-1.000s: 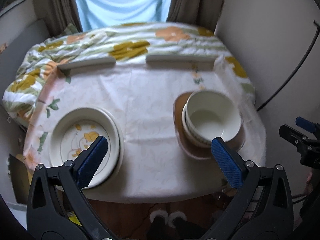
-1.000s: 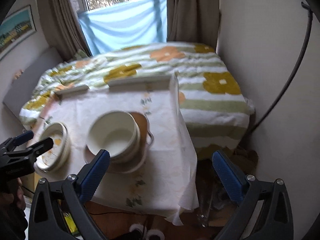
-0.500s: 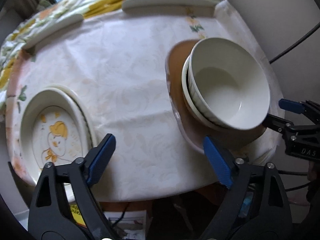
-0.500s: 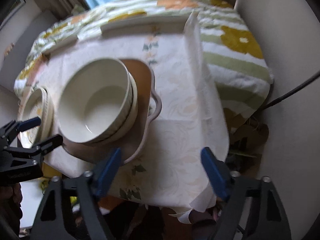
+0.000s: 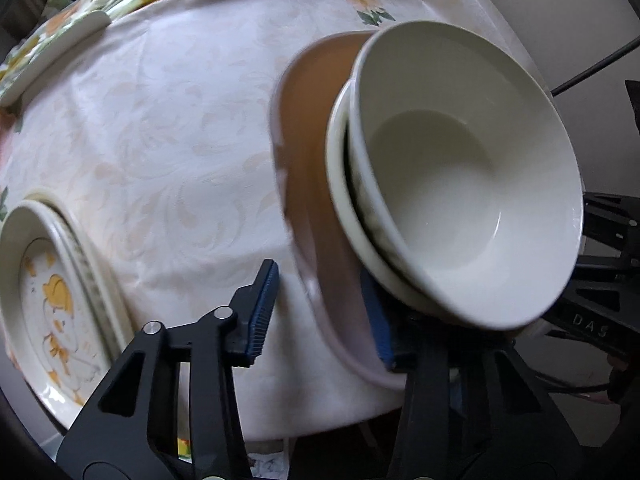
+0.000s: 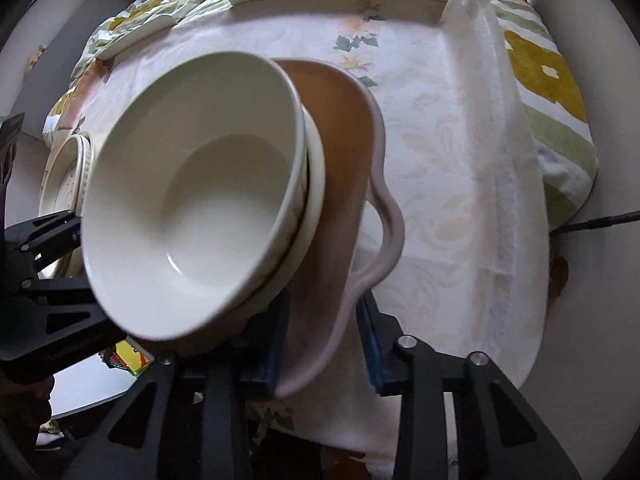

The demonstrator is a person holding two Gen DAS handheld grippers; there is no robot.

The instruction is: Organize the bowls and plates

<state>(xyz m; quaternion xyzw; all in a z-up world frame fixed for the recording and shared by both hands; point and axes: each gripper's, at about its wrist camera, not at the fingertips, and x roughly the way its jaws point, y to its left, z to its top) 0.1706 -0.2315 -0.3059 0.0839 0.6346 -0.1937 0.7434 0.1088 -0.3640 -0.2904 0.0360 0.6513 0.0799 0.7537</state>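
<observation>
Left claw (image 5: 320, 312) straddling near-left rim of brown scalloped plate (image 5: 308, 160), 1 blue pad on each side, gap visible, not clamped. Right claw (image 6: 322, 336) same on near-right rim of that plate, pads either side of edge; contact unclear, cannot tell whether gripping. 2 nested white bowls (image 5: 468, 184) stacked on the plate, tilted look from fisheye. Duck-print plate (image 5: 52, 312) at left bench edge, well apart. All on white floral tablecloth (image 5: 160, 140) over bench. Striped flower bedspread (image 6: 552, 80) behind.
</observation>
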